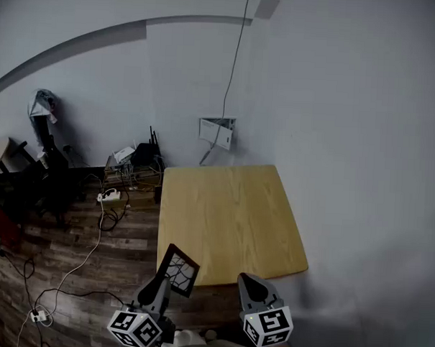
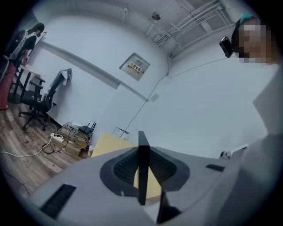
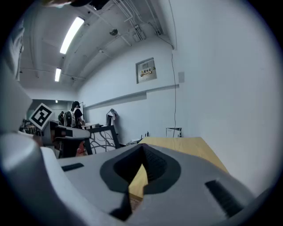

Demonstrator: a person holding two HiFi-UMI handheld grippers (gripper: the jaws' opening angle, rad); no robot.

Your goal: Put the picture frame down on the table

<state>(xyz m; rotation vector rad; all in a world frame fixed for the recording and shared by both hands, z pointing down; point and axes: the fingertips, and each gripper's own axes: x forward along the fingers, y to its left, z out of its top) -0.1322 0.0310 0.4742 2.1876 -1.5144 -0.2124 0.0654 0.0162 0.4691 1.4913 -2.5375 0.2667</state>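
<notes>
The picture frame (image 1: 179, 269) is black with a white branch pattern. It hangs just off the near left corner of the light wooden table (image 1: 230, 213), above the floor. My left gripper (image 1: 162, 285) is shut on its lower edge. In the left gripper view the frame (image 2: 143, 165) stands edge-on between the jaws of the left gripper (image 2: 143, 178), with the table (image 2: 106, 144) beyond. My right gripper (image 1: 249, 280) is shut and empty at the table's near edge. In the right gripper view my right gripper (image 3: 140, 170) points along the table (image 3: 185, 145), and the frame (image 3: 102, 140) shows at left.
Cables and a power strip (image 1: 109, 196) lie on the wood floor left of the table. A low stand with a router (image 1: 135, 162) is against the wall. An office chair (image 2: 37, 103) stands further left. White walls run close behind and to the right of the table.
</notes>
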